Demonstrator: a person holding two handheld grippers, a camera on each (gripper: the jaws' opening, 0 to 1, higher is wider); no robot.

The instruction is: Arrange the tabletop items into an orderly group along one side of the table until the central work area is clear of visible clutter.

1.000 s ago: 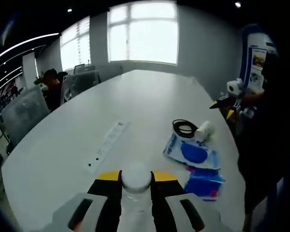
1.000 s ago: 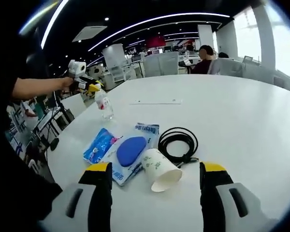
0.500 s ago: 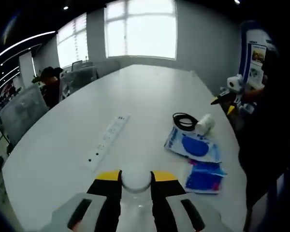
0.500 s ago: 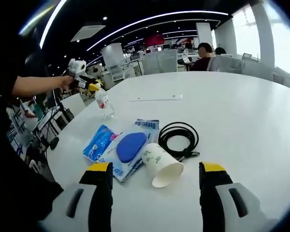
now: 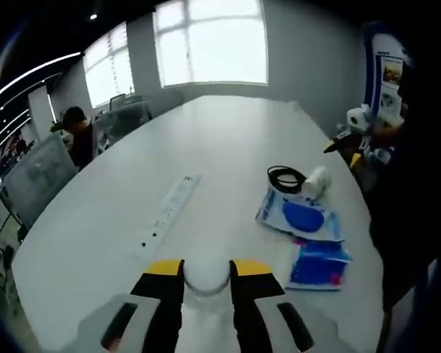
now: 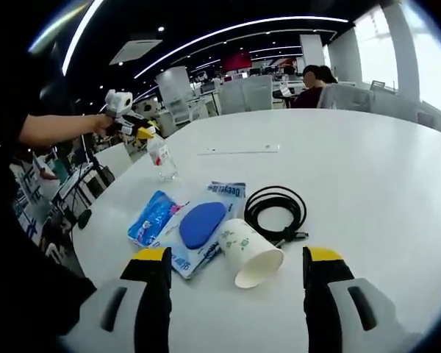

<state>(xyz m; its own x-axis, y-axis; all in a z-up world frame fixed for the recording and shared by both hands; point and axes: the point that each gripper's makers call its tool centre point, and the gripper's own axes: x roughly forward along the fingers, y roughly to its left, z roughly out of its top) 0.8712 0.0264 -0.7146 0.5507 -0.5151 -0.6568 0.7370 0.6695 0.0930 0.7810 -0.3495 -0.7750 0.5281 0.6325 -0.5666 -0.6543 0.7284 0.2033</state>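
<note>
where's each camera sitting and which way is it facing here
Left gripper view: rides on the left gripper, shut on a bottle, looking down the white table toward windows, past a power strip.
Right gripper view: rides on the open right gripper, aimed at a tipped paper cup; the person's arm holds out the left gripper.
Shared: cup, coiled cable, blue packets, bottle.
</note>
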